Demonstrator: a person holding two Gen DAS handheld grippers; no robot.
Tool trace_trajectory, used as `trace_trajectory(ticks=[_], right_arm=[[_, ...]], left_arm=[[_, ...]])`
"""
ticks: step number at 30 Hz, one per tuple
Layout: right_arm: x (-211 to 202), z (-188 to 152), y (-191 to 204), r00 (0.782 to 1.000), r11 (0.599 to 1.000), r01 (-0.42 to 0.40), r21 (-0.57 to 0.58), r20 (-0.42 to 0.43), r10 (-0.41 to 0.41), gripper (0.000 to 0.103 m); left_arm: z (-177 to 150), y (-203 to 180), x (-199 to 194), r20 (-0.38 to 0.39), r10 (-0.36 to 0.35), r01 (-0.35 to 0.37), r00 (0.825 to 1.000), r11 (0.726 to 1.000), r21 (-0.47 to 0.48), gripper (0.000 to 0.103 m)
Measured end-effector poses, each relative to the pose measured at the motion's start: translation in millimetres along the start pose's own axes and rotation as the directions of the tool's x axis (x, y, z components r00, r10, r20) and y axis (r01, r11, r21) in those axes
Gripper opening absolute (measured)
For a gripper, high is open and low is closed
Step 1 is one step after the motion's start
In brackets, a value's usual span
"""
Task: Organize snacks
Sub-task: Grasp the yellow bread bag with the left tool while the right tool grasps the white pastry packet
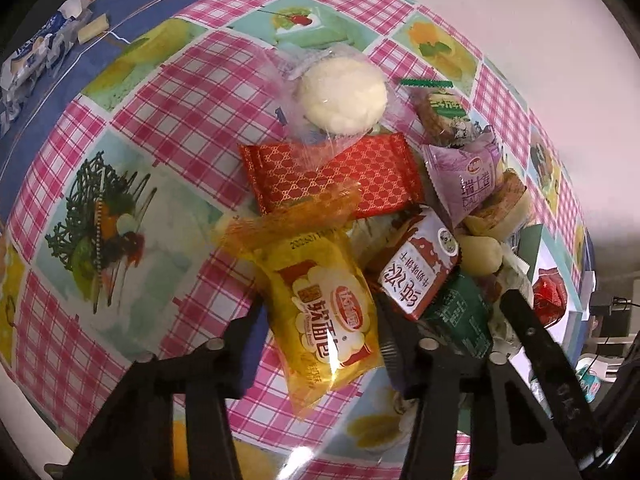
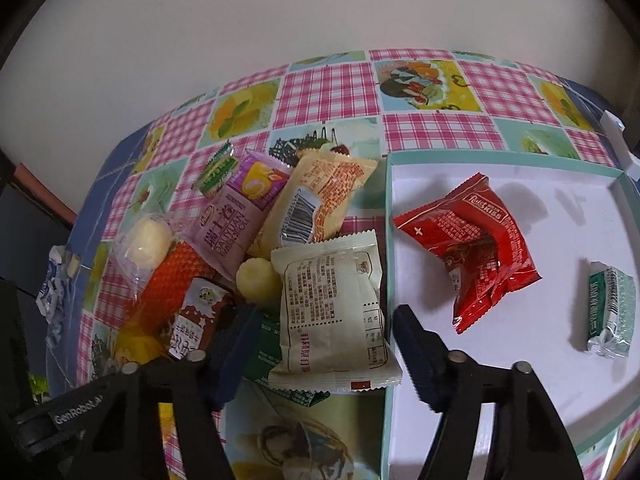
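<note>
A heap of wrapped snacks lies on the checked tablecloth (image 1: 132,120). In the left wrist view my left gripper (image 1: 320,332) is open, its fingers on either side of a yellow bread packet (image 1: 320,300). Behind it lie a red patterned packet (image 1: 336,176), a white round cake (image 1: 344,98) and a purple roll packet (image 1: 468,176). In the right wrist view my right gripper (image 2: 324,340) is open around a cream packet (image 2: 332,312). To its right a white box (image 2: 500,380) holds a red packet (image 2: 472,248) and a green-silver packet (image 2: 612,308).
A crumpled blue-white wrapper (image 1: 36,52) lies at the far left on the blue cloth. The wall (image 2: 280,12) stands close behind the table. The box's teal rim (image 2: 388,264) lies right next to the heap. The table edge falls away on the left in the right wrist view.
</note>
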State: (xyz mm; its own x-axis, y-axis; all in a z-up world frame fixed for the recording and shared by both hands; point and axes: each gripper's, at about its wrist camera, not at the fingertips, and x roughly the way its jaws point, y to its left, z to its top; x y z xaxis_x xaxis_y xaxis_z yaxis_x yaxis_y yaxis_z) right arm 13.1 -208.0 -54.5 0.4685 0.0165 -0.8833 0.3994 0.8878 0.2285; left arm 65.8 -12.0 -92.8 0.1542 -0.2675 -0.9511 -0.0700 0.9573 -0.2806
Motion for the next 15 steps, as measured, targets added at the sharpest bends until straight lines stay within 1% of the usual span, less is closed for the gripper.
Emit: trace_trajectory(ticks=[3,7,10,15], right_arm=[[2,0,2,1.000,1.000,0.014,-0.017,-0.005,-0.014,0.070],[1,0,3,1.000,0.999,0.028,-0.024,-0.008,-0.029,0.063],[0,0,3,1.000,1.000,0.009,-0.021,-0.016,-0.010,0.062],[-4,1,6,1.000,1.000,0.007,-0.029,-0.010,-0.008,0.062]], left_arm=[[4,-1,0,0.001,0.000,0.000,1.000,1.000,0.003,0.050],[11,-3,-1,0.013,-0.003,0.003,1.000,1.000,0.005,0.050],[16,1,-11,0.025,-0.017,0.017,1.000,1.000,0.004,0.050],[22,3,-21,0.055,-0.028,0.028,0.998,1.000,-0.002,0.049]])
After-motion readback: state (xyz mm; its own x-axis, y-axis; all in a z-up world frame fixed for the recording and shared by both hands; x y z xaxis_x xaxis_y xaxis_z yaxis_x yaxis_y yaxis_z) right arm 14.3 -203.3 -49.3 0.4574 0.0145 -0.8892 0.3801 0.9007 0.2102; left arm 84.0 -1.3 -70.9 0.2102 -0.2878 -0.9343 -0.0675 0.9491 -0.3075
